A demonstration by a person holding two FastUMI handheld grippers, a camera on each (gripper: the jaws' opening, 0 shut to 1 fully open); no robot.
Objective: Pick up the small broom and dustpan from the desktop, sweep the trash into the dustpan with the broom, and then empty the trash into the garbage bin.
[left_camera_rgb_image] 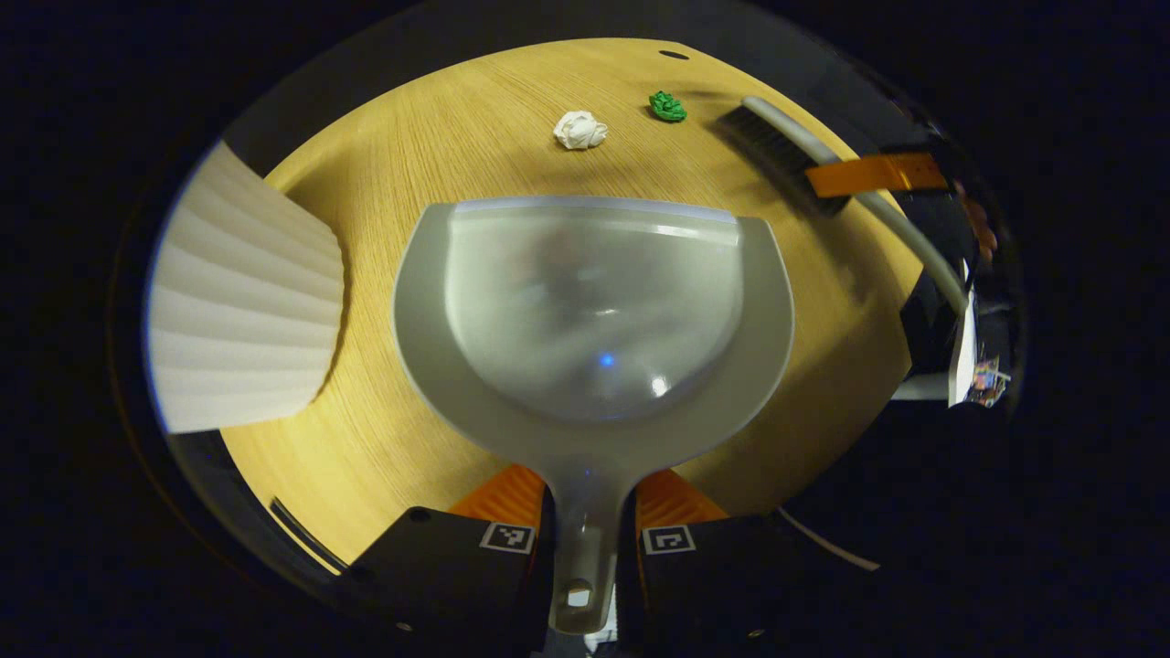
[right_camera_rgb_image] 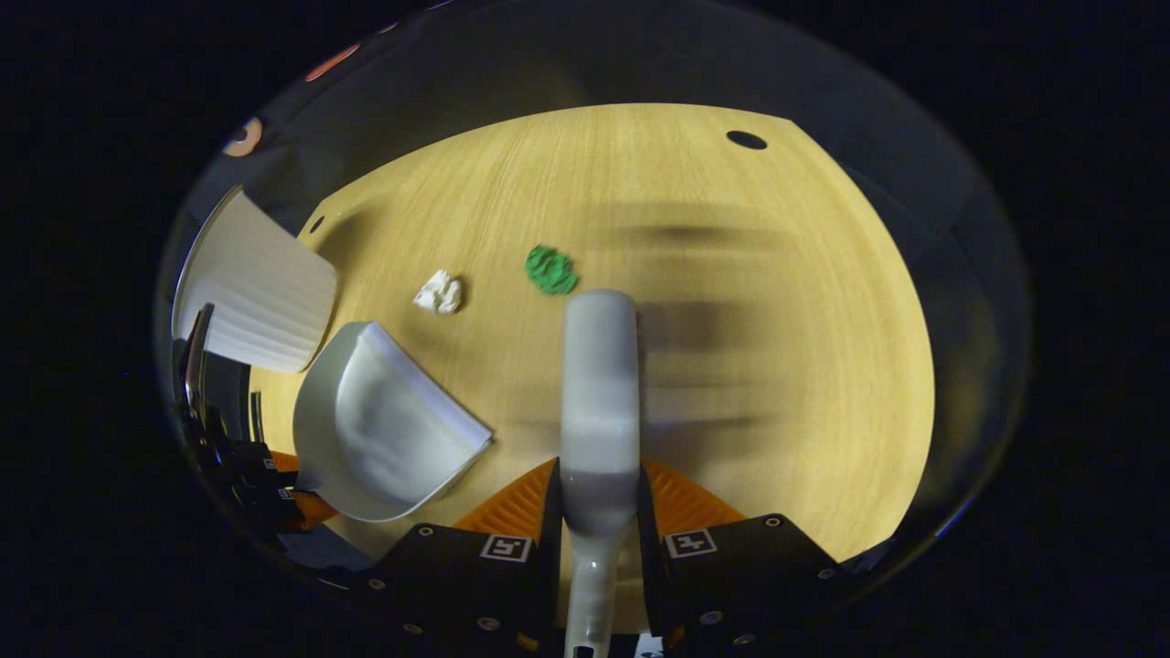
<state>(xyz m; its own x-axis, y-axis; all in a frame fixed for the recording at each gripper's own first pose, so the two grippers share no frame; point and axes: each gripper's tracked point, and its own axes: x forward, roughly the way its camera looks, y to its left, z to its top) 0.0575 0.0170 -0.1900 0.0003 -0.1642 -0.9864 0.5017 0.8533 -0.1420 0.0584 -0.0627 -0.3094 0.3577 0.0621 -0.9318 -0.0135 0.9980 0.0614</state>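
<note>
My left gripper (left_camera_rgb_image: 590,493) is shut on the handle of a pale grey dustpan (left_camera_rgb_image: 594,311), held low over the wooden desktop (left_camera_rgb_image: 411,146) with its lip pointing at the trash. A white paper ball (left_camera_rgb_image: 579,130) and a green paper ball (left_camera_rgb_image: 668,106) lie beyond the lip. To the right, a small broom (left_camera_rgb_image: 777,146) with black bristles hangs near the green ball. In the right gripper view, my right gripper (right_camera_rgb_image: 599,489) is shut on the broom's grey handle (right_camera_rgb_image: 599,384), its head just short of the green ball (right_camera_rgb_image: 550,270). The white ball (right_camera_rgb_image: 440,293) and the dustpan (right_camera_rgb_image: 379,429) lie to its left.
A white ribbed garbage bin (left_camera_rgb_image: 242,302) stands at the desk's left edge, beside the dustpan; the right gripper view has the bin (right_camera_rgb_image: 260,292) at its left. A dark cable hole (right_camera_rgb_image: 746,140) sits near the far right corner. Bare wood (right_camera_rgb_image: 777,366) stretches right of the broom.
</note>
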